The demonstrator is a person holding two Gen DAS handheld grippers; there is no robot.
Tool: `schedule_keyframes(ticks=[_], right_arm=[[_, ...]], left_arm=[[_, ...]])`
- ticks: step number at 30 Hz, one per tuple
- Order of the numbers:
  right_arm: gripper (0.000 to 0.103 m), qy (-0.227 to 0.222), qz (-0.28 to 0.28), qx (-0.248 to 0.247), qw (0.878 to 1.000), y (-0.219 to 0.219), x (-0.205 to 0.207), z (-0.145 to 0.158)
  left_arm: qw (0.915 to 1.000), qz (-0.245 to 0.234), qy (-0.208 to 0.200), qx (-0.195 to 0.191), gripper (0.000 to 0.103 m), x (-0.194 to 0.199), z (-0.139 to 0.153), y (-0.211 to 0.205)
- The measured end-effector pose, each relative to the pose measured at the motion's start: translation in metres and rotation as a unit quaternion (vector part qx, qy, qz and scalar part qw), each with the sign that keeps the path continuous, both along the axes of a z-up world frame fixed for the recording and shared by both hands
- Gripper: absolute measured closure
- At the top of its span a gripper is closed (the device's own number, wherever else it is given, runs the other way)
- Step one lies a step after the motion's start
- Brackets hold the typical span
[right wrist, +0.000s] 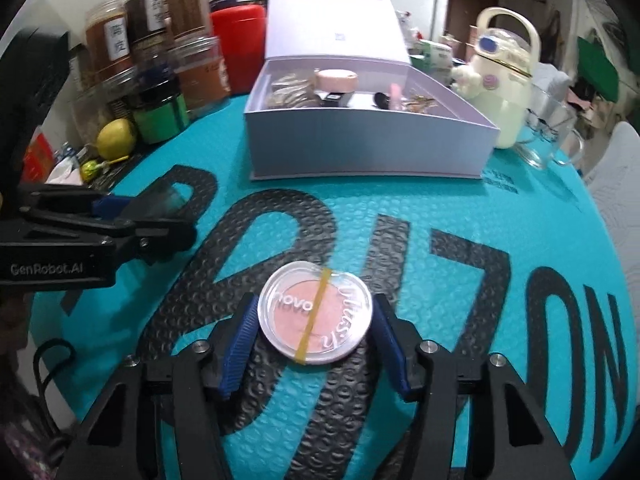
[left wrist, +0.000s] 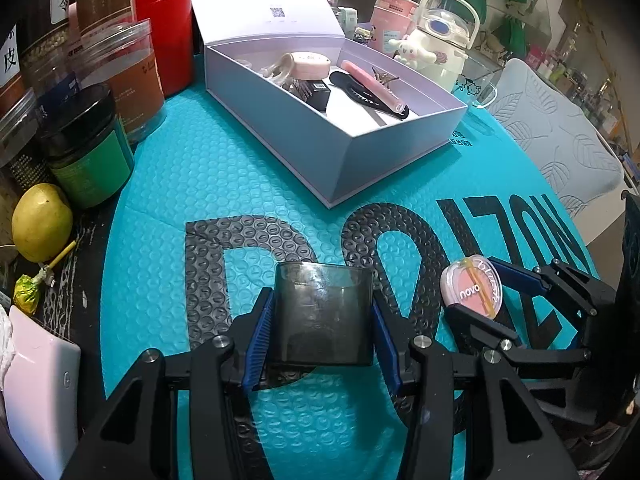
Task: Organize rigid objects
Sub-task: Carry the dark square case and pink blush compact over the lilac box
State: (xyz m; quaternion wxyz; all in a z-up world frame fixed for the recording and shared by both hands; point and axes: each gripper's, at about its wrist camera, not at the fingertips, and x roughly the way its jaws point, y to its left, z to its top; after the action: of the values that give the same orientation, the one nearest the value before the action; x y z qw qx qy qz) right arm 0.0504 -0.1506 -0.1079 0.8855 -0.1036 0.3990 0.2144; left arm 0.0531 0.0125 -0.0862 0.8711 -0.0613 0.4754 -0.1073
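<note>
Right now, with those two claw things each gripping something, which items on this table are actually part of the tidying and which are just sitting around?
Part of the job:
- smoky glass cup in the left gripper
- round blush compact in the right gripper
- open white box, already holding small items

Just lying about:
- lemon
- green-label jar
- red canister
- cream cartoon bottle

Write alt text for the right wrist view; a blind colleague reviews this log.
The right gripper clamps a round pink blush compact, banded with a yellow rubber band, over a teal bubble mat. Behind it an open lavender box holds small items; the left gripper holds a smoky clear container at left.
</note>
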Motion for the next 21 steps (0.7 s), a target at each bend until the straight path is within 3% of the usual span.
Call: schedule_keyframes(ticks=[13,21], right_arm=[[0.047,0.025,0.0,0.06,0.998,-0.014,-0.016,0.007],[0.047,0.006,0.004,0.073,0.997,-0.021,-0.034,0.021]], left_arm=[[1.0,0.001,-0.004,0.004,0.057,-0.012,0.01,-0.004],[0.9998,-0.008,-0.019,0.006,0.057,-0.023,0.022,-0.013]])
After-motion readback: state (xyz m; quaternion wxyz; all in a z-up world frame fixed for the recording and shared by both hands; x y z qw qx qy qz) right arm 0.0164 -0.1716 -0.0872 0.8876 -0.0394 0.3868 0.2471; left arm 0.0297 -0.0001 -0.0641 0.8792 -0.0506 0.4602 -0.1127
